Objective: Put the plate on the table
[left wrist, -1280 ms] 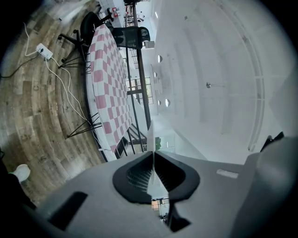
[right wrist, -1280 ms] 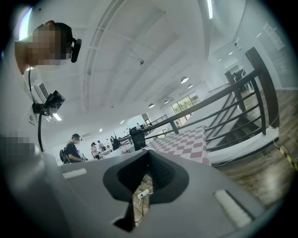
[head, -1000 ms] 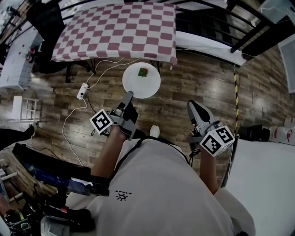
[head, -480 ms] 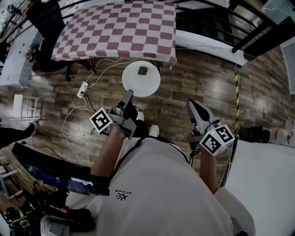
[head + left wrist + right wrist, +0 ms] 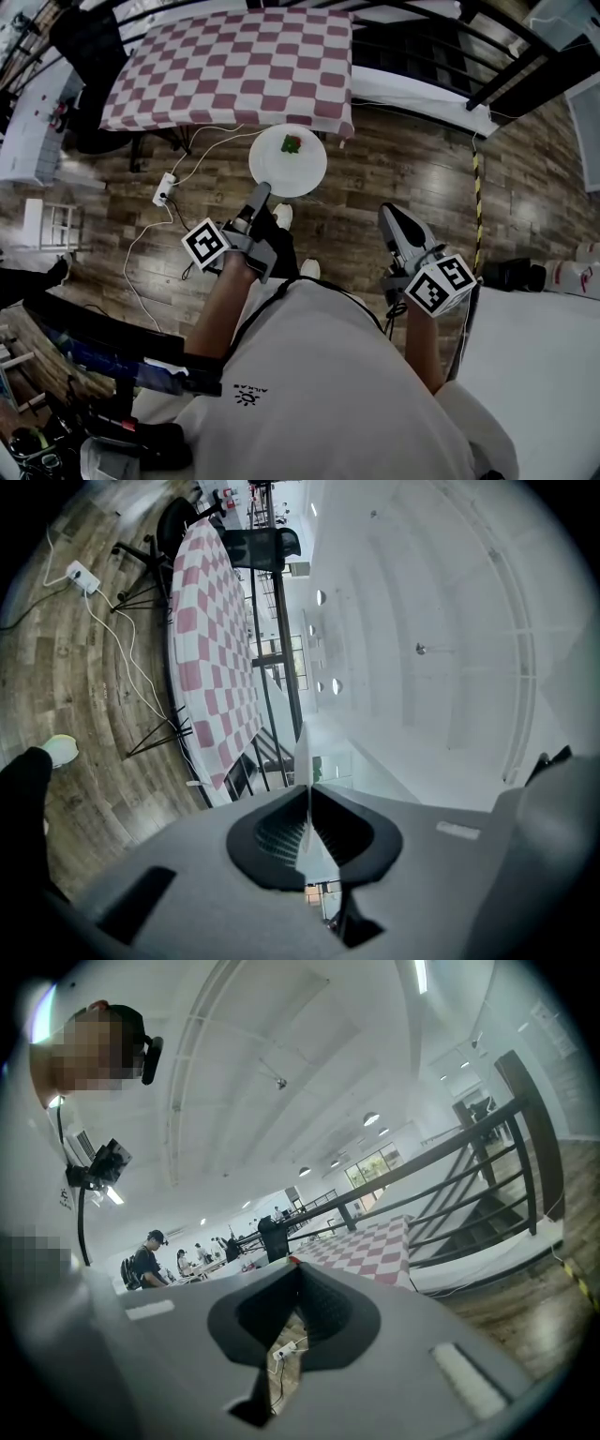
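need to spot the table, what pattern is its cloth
The cloth is red-and-white checked, clearest in the head view.

The left tongs (image 5: 308, 797) are clamped on a thin white plate (image 5: 302, 757), seen edge-on with its rim rising between the pads. Beyond stands a red-and-white checked worktop (image 5: 211, 639) on a wooden floor (image 5: 66, 667). A white power strip (image 5: 78, 572) and its cable (image 5: 129, 656) lie near it.
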Demonstrator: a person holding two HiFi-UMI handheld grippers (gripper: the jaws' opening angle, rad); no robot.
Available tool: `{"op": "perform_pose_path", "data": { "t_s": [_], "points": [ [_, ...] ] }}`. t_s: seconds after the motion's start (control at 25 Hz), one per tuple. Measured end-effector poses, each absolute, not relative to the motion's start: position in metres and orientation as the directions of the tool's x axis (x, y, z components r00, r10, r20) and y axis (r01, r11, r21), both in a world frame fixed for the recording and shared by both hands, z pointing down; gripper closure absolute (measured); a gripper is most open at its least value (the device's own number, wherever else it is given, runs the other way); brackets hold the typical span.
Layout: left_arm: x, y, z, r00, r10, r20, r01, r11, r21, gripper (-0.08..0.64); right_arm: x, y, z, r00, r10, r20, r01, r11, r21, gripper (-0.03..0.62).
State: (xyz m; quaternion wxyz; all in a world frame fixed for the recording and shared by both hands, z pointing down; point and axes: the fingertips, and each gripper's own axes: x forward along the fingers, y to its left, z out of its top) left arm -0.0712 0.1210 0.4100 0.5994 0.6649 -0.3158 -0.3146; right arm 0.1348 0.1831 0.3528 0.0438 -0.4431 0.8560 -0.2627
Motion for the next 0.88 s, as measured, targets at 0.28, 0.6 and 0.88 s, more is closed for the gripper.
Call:
{"op": "perform_pose_path", "data": {
  "t_s": [0.28,0.6,0.88],
  "points": [
    [-0.072,0.100,0.412,0.617,-0.786,-0.036,-0.046,-0.082,0.996,0.538,0.135,0.167,0.357,-0.590,-0.791,0.165,-0.743,0.451,-0.494,0.583],
    [-0.081,0.062,0.420,0.632,-0.774,-0.029,-0.043,-0.072,0.996,0.538,0.124,0.132,0.361,-0.574,-0.800,0.175,-0.754,0.433,-0.494,0.583],
    [-0.089,0.023,0.421,0.636,-0.771,-0.028,-0.036,-0.066,0.997,0.538,0.112,0.096,0.362,-0.572,-0.799,0.185,-0.756,0.425,-0.498,0.583]
  ]
}}
